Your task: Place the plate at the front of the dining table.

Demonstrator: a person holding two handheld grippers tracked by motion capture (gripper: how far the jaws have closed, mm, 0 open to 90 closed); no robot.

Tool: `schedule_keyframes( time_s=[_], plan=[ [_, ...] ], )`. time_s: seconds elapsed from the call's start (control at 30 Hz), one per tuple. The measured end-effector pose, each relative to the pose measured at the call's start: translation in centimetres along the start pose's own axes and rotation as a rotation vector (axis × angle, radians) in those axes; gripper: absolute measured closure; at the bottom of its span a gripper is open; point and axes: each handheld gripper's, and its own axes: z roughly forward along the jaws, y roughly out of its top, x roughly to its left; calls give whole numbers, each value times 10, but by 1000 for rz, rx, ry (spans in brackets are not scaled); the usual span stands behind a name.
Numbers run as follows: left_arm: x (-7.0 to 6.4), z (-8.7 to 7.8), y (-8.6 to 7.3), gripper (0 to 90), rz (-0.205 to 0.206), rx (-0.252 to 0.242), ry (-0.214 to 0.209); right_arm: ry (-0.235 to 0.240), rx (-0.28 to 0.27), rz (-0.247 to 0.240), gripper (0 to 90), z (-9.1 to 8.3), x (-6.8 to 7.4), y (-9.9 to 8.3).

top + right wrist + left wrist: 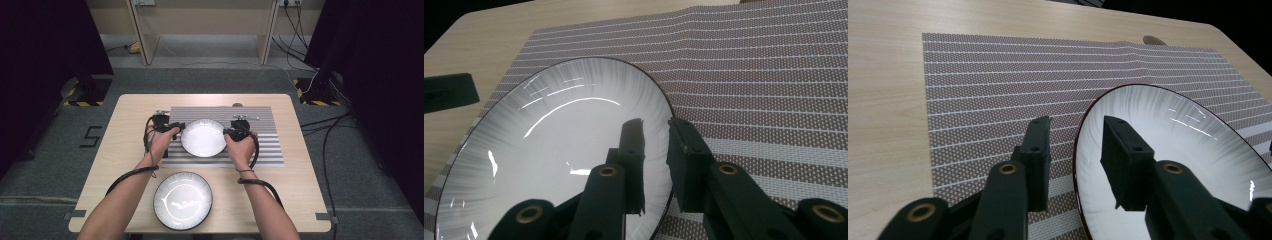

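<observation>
While both hands work at the striped placemat (260,150) on the wooden table (300,200), the white plate (203,138) sits on that mat between the two grippers. Left gripper (1075,150) has its jaws apart and straddling the plate's rim, one inside and one outside, not clamped; right gripper (655,150) likewise stands parted across the opposite rim. A second plate (183,200) lies on bare table near the front edge, well apart from both grippers
</observation>
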Motion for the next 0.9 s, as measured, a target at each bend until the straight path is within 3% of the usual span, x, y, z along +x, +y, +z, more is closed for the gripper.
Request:
schedule_keyframes(
  time_s=[0.27,0.63,0.9],
  plan=[
    [-3,-20,-10,488,92,22,-18,-2,-4,4,616,-9,-7,-9],
    [1,-59,-29,427,100,-16,-102,24,-29,16,551,-30,-10,-23],
    [9,-79,-39,369,102,-31,-95,29,-18,16,533,-44,-20,-31]
  ],
)
